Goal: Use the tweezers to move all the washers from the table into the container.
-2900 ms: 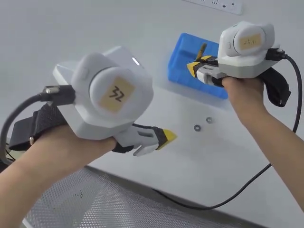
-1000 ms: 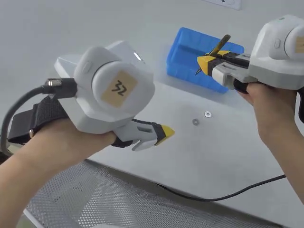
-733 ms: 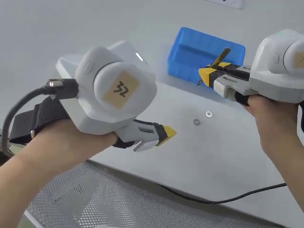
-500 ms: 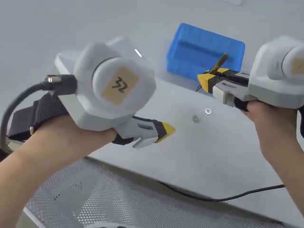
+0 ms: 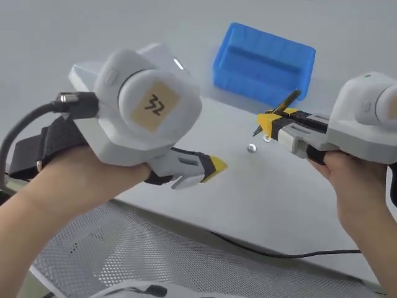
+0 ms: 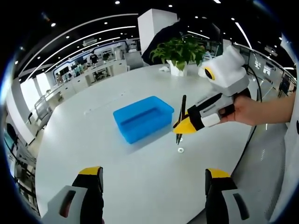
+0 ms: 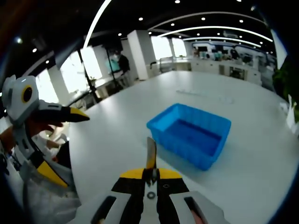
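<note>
One washer point(image 5: 251, 148) on table point(image 5: 248, 198) | right claw point(image 5: 265, 124) clamped on tweezers point(image 5: 289, 99) | left claw point(image 6: 154, 171) apart

"32" on tan sticker point(image 5: 152, 107), L gripper point(image 5: 201, 174)

The white worktop point(image 6: 117, 163) stands in an open-plan hall. Curved light strips point(image 7: 99, 19) cross the dark ceiling. A white column point(image 6: 152, 21) and a potted plant point(image 6: 180, 49) stand behind the worktop.

Head view looks down; gripper views face each other, sharing container point(image 5: 248, 87).
</note>
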Available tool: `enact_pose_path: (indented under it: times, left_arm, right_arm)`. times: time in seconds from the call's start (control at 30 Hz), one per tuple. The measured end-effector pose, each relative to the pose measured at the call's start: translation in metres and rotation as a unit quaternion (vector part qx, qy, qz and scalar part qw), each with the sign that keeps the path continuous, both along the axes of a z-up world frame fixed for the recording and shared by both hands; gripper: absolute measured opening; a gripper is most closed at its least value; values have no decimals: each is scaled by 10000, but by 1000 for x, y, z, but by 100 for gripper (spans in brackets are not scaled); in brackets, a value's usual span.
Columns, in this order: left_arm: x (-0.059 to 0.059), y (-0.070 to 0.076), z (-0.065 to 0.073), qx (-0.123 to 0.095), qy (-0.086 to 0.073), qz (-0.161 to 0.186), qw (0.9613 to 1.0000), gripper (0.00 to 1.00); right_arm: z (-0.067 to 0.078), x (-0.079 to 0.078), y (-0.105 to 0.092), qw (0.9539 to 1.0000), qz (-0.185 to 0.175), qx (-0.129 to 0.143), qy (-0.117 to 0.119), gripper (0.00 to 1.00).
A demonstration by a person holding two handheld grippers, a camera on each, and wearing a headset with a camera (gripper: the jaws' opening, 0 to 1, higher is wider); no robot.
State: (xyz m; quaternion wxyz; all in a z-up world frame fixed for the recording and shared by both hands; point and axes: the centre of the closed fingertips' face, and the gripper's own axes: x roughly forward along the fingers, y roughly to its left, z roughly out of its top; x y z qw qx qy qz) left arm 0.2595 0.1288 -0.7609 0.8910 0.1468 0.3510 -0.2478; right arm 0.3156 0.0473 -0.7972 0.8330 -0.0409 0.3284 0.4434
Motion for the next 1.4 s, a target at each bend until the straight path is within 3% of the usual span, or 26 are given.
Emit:
enact_pose_path:
  times: [0.4,0.5,0.77,1.0,1.4]
  left_arm:
    - [1,-1,-1,47,-9,-51,10000,92]
    - [0,0,-2,77,6,-51,10000,92]
    - [1,-1,-2,108,-10,-67,9999,92]
    - [1,1,0,137,-30,-70,9999,92]
    - [2,1,3,170,-66,-83,9998,92]
  right_arm:
    - [-17,-5,-1,9994,96,-325,-52,5]
    - [-16,-5,-2,9994,92,-315,-145,5]
    - [-20,-5,2,9993,104,-338,-128,5]
    - [-20,-6,7,9981,252,-401,-400,5]
    - [-21,-7,8,9967,331,-536,-502,3]
